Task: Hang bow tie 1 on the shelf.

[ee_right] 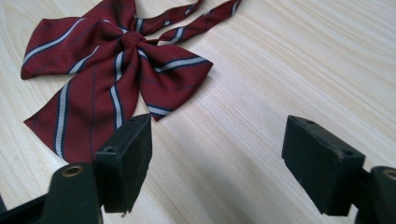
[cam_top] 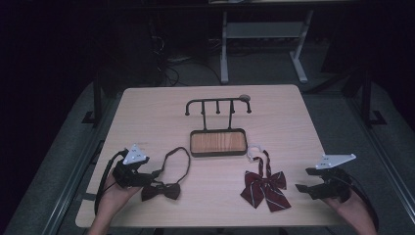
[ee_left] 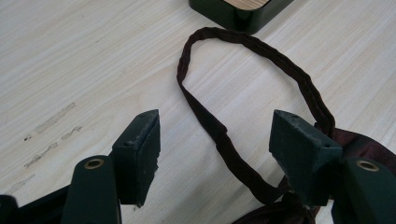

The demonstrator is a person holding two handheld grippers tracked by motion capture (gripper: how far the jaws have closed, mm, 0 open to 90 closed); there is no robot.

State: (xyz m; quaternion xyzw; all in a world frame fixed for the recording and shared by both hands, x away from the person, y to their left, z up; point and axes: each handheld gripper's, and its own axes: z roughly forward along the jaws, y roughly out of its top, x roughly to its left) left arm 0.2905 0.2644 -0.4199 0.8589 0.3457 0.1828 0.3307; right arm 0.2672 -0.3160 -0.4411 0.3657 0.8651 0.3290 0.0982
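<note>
Your striped bow tie (ee_right: 107, 60) looks like woven cloth, the table (ee_right: 289, 60) matt pale wood, the tray (ee_left: 233, 11) rim glossy.

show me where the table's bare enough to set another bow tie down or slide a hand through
Bare wood runs along the table on both sides of the hook rack and its tray, and in the front middle between the dark bow tie and the striped bow tie. It is crowded at the front corners, where the left gripper and right gripper sit by the ties.
</note>
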